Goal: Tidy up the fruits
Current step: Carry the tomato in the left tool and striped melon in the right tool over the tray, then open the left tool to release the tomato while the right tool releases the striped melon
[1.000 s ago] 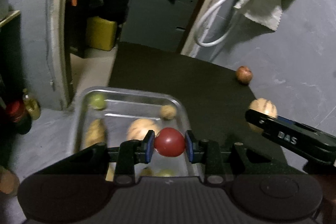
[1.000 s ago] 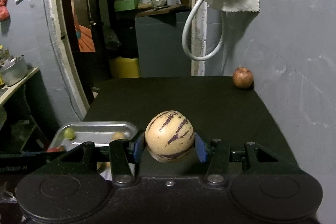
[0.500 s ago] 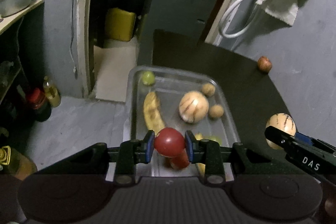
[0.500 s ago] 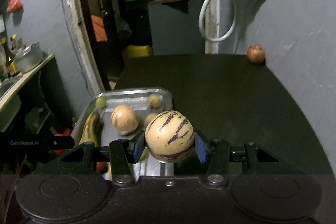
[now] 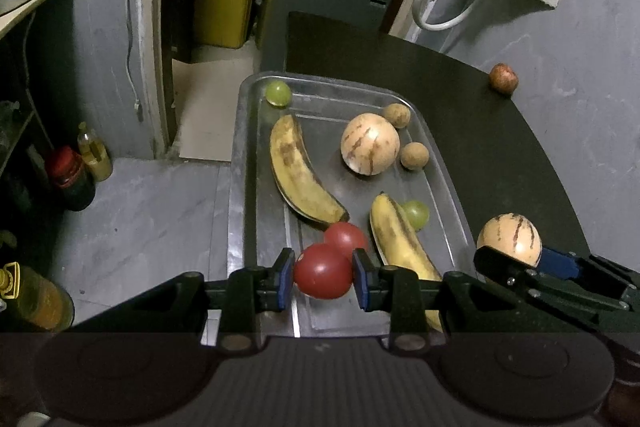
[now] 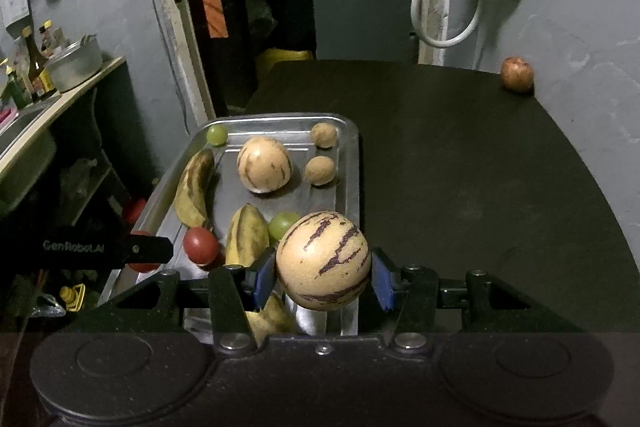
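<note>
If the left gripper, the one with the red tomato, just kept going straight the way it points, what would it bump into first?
Probably the second tomato lying in the metal tray, right beyond the held tomato in the left gripper. Depth is hard to judge, so it might meet the tray floor beside it instead.

Dim, sharp fisheye views, dark vignetted corners, bowed edges.

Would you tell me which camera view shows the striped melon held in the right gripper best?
The right wrist view: the striped melon sits centred and close between the right gripper pads, with its purple streaks clear. The left wrist view shows it smaller, at the right edge, partly hidden behind the gripper's finger.
</note>
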`<state>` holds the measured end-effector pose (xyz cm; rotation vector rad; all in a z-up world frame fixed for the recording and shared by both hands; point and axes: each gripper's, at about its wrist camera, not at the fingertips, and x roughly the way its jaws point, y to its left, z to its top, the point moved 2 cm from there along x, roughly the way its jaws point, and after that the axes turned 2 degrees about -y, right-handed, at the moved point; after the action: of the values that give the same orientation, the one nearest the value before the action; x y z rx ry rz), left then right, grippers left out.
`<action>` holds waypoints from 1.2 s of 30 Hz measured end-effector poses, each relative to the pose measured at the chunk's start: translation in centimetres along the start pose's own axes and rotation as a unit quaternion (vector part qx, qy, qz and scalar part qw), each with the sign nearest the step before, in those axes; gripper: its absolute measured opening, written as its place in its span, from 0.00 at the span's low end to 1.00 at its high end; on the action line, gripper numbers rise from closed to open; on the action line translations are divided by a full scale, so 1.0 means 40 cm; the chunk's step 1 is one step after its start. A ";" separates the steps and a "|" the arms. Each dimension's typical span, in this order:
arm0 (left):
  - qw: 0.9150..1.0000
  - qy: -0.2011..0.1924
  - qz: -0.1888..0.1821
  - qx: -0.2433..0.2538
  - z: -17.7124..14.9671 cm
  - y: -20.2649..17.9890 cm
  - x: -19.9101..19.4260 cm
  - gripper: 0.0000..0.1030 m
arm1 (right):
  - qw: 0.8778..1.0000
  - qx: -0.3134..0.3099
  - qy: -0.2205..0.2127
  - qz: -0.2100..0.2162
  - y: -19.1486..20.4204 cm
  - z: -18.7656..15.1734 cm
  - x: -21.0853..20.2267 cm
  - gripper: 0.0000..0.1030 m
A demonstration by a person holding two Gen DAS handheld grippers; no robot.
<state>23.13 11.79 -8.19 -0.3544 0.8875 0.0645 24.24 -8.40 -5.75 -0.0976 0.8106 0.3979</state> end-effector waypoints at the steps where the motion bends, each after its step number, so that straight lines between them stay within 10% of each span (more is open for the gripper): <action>1: 1.000 0.001 0.001 0.000 0.000 -0.001 0.001 0.32 | 1.000 -0.001 0.001 0.001 -0.001 0.000 0.002 0.50; 36: 0.999 0.020 0.025 -0.027 0.008 0.022 0.054 0.33 | 0.998 -0.026 0.032 0.049 0.005 0.005 0.060 0.50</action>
<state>24.55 12.52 -9.90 -0.3857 0.9351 0.1283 25.77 -7.42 -7.33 -0.1191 0.8699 0.5103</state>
